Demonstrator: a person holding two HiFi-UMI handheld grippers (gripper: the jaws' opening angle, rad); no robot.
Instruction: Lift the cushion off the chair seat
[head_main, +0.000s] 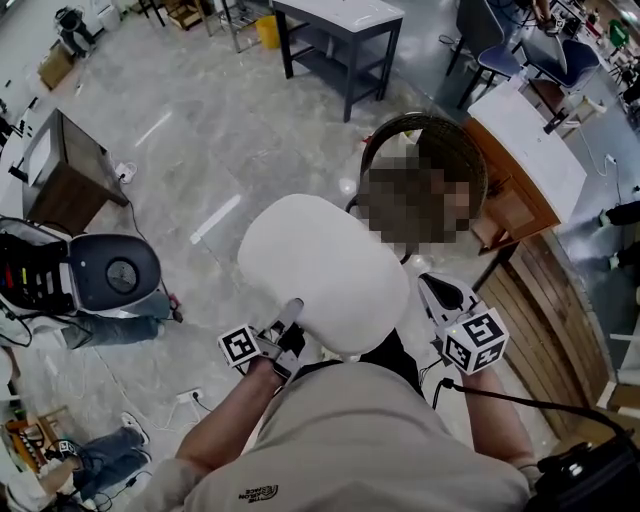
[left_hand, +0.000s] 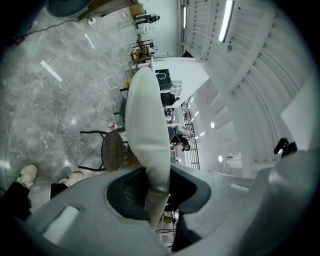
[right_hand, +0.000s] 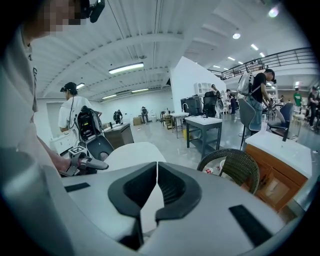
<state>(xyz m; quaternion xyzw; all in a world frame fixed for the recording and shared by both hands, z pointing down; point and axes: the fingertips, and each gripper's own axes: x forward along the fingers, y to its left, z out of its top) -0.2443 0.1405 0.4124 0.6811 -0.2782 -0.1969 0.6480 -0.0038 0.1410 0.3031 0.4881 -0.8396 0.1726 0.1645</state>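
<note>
A white rounded cushion (head_main: 320, 270) hangs in the air in front of me, clear of the wicker chair (head_main: 440, 140) that stands farther off at the upper right. My left gripper (head_main: 292, 315) is shut on the cushion's near left edge. In the left gripper view the cushion (left_hand: 145, 115) runs edge-on out from between the jaws of the left gripper (left_hand: 157, 192), with the chair (left_hand: 112, 150) behind it. My right gripper (head_main: 432, 290) is by the cushion's right edge. In the right gripper view the right gripper (right_hand: 156, 172) has its pads together, with the cushion (right_hand: 132, 152) beyond them.
A wooden counter with a white top (head_main: 525, 150) stands right of the chair (right_hand: 235, 167). A grey table (head_main: 340, 20) is at the far end. A black round-topped machine (head_main: 115, 272) and a brown cabinet (head_main: 70, 170) are at the left. Another person (right_hand: 72, 112) stands nearby.
</note>
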